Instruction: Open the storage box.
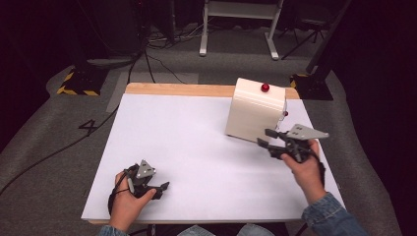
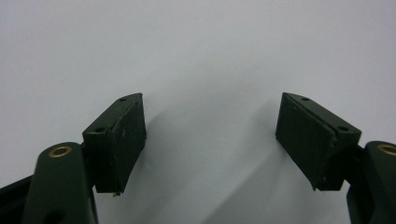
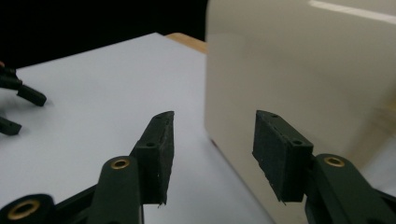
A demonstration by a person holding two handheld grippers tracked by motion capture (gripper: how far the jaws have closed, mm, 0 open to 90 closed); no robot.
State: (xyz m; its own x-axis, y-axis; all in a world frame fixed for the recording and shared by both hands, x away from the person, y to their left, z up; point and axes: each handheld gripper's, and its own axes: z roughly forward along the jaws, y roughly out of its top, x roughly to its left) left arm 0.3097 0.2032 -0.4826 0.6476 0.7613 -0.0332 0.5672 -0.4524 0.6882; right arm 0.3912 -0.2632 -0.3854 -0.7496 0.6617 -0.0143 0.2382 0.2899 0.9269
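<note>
A cream box (image 1: 253, 115) stands at the back right of the white table top (image 1: 187, 142). It has a red knob (image 1: 265, 87) on top and a smaller red knob (image 1: 285, 113) on its right side. My right gripper (image 1: 264, 137) hovers at the box's near right corner, pointing left. In the right gripper view its jaws (image 3: 214, 144) stand apart with nothing between them, and the box wall (image 3: 303, 70) is close ahead on the right. My left gripper (image 1: 161, 191) rests near the front left edge, open (image 2: 210, 135) over bare white surface.
A wooden strip (image 1: 177, 89) runs along the table's far edge. Beyond it on the grey carpet are cables (image 1: 157, 64), a white frame's legs (image 1: 203, 46) and a yellow-black striped base (image 1: 78, 84). The left gripper's fingertips (image 3: 18, 107) show far off in the right gripper view.
</note>
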